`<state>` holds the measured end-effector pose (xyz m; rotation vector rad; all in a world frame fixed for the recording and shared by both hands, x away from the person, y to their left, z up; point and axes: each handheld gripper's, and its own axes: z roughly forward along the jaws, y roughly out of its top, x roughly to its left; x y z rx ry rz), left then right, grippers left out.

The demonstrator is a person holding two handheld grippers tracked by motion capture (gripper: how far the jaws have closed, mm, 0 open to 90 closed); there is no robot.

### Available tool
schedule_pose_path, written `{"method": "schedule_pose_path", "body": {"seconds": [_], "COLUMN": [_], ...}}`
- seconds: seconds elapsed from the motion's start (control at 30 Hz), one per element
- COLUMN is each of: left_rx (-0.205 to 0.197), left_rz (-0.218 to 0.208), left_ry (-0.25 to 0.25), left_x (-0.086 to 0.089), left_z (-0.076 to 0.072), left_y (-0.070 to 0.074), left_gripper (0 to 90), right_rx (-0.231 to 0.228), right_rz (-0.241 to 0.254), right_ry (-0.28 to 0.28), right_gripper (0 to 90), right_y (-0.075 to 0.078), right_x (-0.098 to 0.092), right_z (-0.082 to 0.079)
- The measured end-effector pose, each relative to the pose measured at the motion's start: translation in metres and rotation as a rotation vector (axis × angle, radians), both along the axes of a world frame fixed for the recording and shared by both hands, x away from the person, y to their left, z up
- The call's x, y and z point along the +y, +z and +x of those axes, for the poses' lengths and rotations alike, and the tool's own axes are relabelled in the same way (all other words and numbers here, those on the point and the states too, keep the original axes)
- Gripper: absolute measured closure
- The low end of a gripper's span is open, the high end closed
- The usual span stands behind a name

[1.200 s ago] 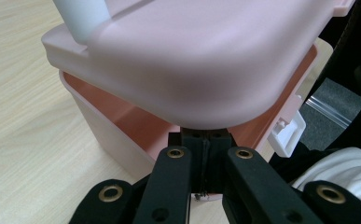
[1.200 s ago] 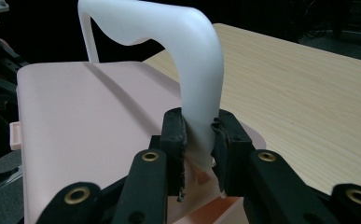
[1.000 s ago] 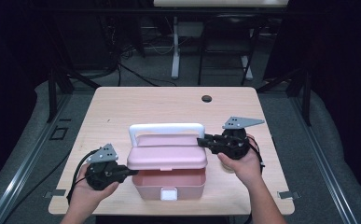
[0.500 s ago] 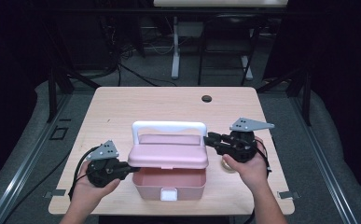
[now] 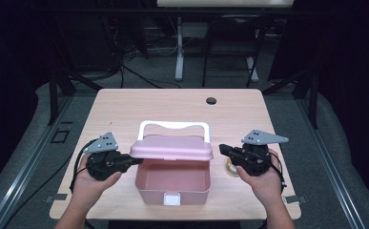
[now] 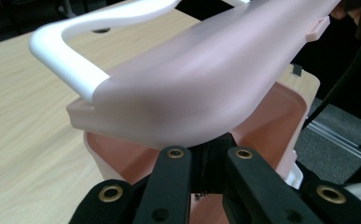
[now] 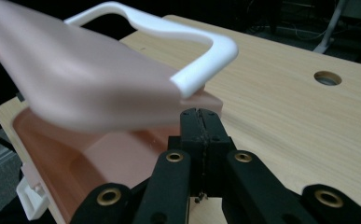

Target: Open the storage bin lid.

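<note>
A pink box stands at the table's near middle with its inside showing. Its pink lid, which carries a white handle, is tipped up above it. My left gripper is shut, and its tips reach under the lid's left end. Whether they pinch the rim is hidden in the left gripper view. My right gripper sits a little to the right of the lid's right end. Its jaws have just been closing and now meet with nothing between them.
A small pale round thing lies on the table just under my right gripper. A dark round hole is near the table's far edge. Bare wood runs behind and beside the box. Dark stands and cables lie on the floor beyond.
The lid has gone from lying on the box to tipped up. My left gripper rose with the lid's left end. My right gripper drew away to the right, off the lid.
</note>
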<state>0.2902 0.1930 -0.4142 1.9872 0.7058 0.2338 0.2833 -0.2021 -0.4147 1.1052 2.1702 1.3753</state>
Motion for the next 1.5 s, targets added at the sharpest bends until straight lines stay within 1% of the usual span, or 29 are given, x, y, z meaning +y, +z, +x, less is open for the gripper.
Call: {"method": "schedule_pose_path", "body": {"seconds": [0.2,0.27,0.3,0.4,0.47,0.5,0.53,0.67,0.87,1.0,1.07,1.1,1.23,1.33,1.5], "left_rx": [-0.025,-0.031,-0.033,-0.045,-0.055,-0.061,-0.068,-0.067,-0.070,-0.072,-0.069,-0.068,-0.067,-0.067,-0.065], "left_rz": [-0.019,-0.030,-0.036,-0.041,-0.036,-0.026,-0.018,-0.021,-0.018,-0.016,-0.015,-0.012,-0.007,-0.001,-0.008], "left_ry": [-0.002,-0.002,-0.002,0.000,0.005,0.011,0.015,0.014,0.025,0.029,0.032,0.032,0.030,0.031,0.038], "left_x": [0.000,0.001,0.001,0.002,0.001,0.001,0.001,0.001,0.001,0.000,0.000,0.000,0.001,0.000,0.000], "left_z": [0.011,0.015,0.017,0.021,0.022,0.023,0.024,0.028,0.028,0.027,0.027,0.027,0.027,0.026,0.025], "left_y": [0.008,0.010,0.011,0.013,0.014,0.015,0.015,0.017,0.017,0.016,0.016,0.016,0.016,0.016,0.015], "left_gripper": [90.0,90.0,90.0,90.0,90.0,90.0,90.0,90.0,90.0,90.0,90.0,90.0,90.0,90.0,90.0], "right_rx": [0.030,0.041,0.038,0.048,0.054,0.057,0.067,0.097,0.104,0.128,0.162,0.159,0.170,0.189,0.201], "right_rz": [-0.016,-0.032,-0.041,-0.062,-0.071,-0.074,-0.069,-0.069,-0.065,-0.083,-0.090,-0.101,-0.102,-0.089,-0.121], "right_ry": [0.022,0.027,0.034,0.056,0.069,0.076,0.082,0.101,0.129,0.148,0.175,0.178,0.188,0.211,0.224], "right_gripper": [90.0,90.0,90.0,90.0,90.0,90.0,90.0,90.0,90.0,90.0,90.0,90.0,90.0,90.0,90.0], "right_y": [-0.012,-0.016,-0.018,-0.025,-0.029,-0.032,-0.034,-0.042,-0.044,-0.050,-0.052,-0.054,-0.056,-0.056,-0.061], "right_x": [0.001,0.005,0.007,0.014,0.019,0.021,0.022,0.027,0.034,0.038,0.040,0.041,0.044,0.047,0.054], "right_z": [-0.005,-0.009,-0.011,-0.015,-0.017,-0.017,-0.017,-0.020,-0.022,-0.019,-0.018,-0.018,-0.017,-0.018,-0.018]}}
